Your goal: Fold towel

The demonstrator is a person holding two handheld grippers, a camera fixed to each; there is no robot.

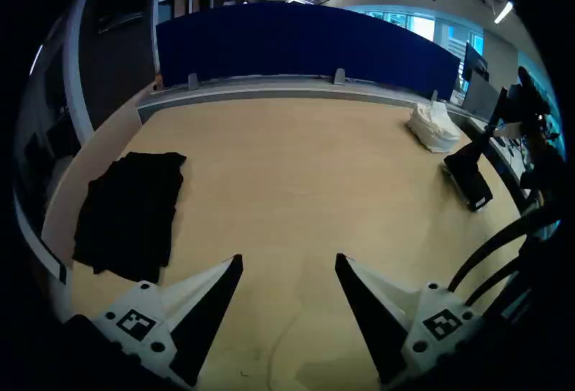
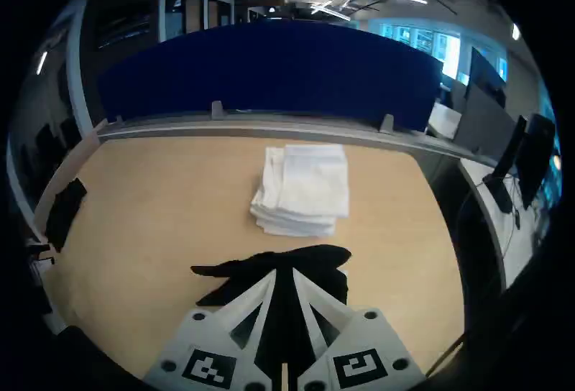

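Observation:
In the right gripper view, my right gripper point(image 2: 285, 276) is shut on a crumpled black towel point(image 2: 237, 270) that spreads out to both sides of the fingertips on the wooden table point(image 2: 158, 197). Just beyond it sits a neat stack of folded white towels point(image 2: 302, 190). In the left gripper view, my left gripper point(image 1: 287, 260) stands open over bare table point(image 1: 287, 175) with nothing between its fingers. A folded black towel point(image 1: 133, 215) lies to its left, apart from the fingers. The white stack point(image 1: 433, 126) lies far off to the right.
A blue partition point(image 1: 302, 46) runs along the table's far edge. A black device point(image 1: 468, 175) stands near the white stack, with monitors point(image 1: 478, 89) behind. The folded black towel point(image 2: 65, 211) lies by the left edge in the right gripper view. A dark chair back point(image 1: 503, 247) curves at the right.

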